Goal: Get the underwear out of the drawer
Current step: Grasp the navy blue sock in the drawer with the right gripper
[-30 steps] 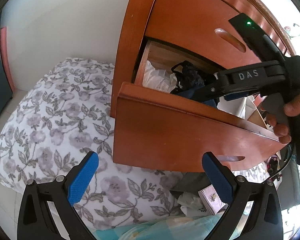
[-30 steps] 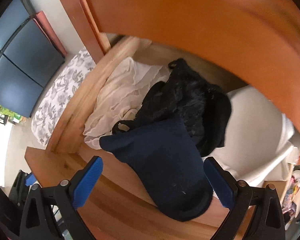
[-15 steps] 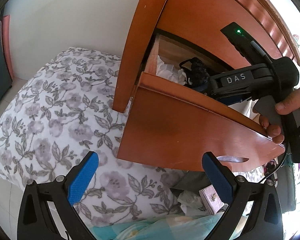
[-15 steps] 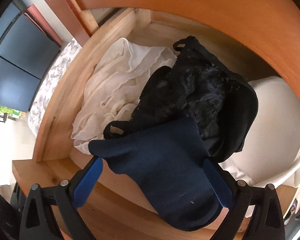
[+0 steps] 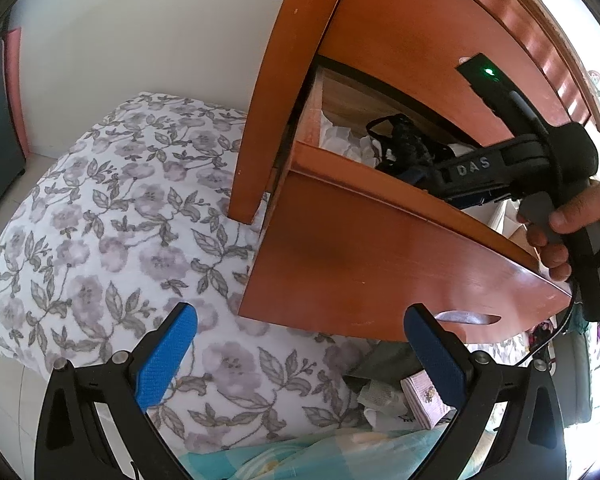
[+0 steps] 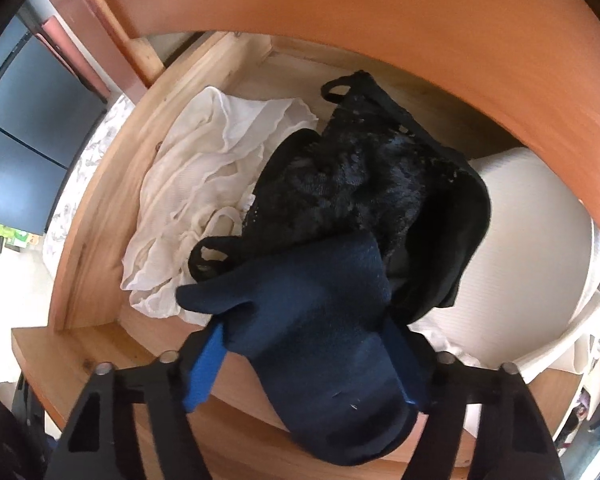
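The wooden drawer (image 6: pixel 100 216) stands pulled out. Inside lie navy underwear (image 6: pixel 328 412), a black lace garment (image 6: pixel 360 184) and a crumpled white garment (image 6: pixel 204 176). My right gripper (image 6: pixel 306 332) points straight down into the drawer. Its jaws have just been closing, and the blue pads (image 6: pixel 208 360) now press both sides of the navy underwear, which drapes over the front board. In the left wrist view a hand holds that tool's black body (image 5: pixel 500 168) over the drawer front (image 5: pixel 380 256). My left gripper (image 5: pixel 299 312) hangs open and empty before the drawer.
A floral bedcover (image 5: pixel 120 240) spreads left of and below the drawer. The cabinet's upper front (image 5: pixel 420 40) overhangs the drawer closely. A white ribbed item (image 6: pixel 520 240) fills the drawer's right side. A pink box (image 5: pixel 424 396) and light blue cloth (image 5: pixel 300 456) lie underneath.
The right gripper sank lower into the drawer and its jaws came together onto the navy underwear. The left gripper stayed open and hardly moved.
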Action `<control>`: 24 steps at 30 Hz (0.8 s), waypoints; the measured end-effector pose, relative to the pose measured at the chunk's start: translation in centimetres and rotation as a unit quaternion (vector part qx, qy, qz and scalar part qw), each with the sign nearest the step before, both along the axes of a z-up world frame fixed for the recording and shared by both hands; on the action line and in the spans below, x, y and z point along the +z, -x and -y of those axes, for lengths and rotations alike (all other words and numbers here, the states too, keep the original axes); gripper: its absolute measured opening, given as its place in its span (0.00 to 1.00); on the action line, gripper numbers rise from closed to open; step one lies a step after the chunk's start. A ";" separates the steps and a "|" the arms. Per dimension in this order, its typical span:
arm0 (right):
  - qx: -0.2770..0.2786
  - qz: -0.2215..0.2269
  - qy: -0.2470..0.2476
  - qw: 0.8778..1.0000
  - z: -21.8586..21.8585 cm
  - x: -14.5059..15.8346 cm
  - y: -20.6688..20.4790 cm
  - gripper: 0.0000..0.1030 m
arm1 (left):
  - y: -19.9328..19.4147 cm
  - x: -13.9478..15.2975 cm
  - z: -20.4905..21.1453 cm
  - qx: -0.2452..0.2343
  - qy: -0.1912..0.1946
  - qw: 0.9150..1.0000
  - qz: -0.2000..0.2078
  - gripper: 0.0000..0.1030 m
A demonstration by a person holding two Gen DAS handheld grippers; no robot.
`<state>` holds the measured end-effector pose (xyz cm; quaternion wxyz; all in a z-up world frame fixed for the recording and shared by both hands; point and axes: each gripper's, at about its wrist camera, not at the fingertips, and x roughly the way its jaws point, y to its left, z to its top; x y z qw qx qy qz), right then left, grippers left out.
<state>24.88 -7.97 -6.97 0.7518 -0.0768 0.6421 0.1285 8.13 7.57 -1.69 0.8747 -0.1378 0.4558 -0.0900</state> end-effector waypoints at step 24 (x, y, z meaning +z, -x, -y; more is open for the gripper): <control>-0.062 0.078 -0.133 0.986 8.8 5.3 7.6 0.13 | 0.9 1.4 0.5 0.001 -0.009 1.000 0.007 1.00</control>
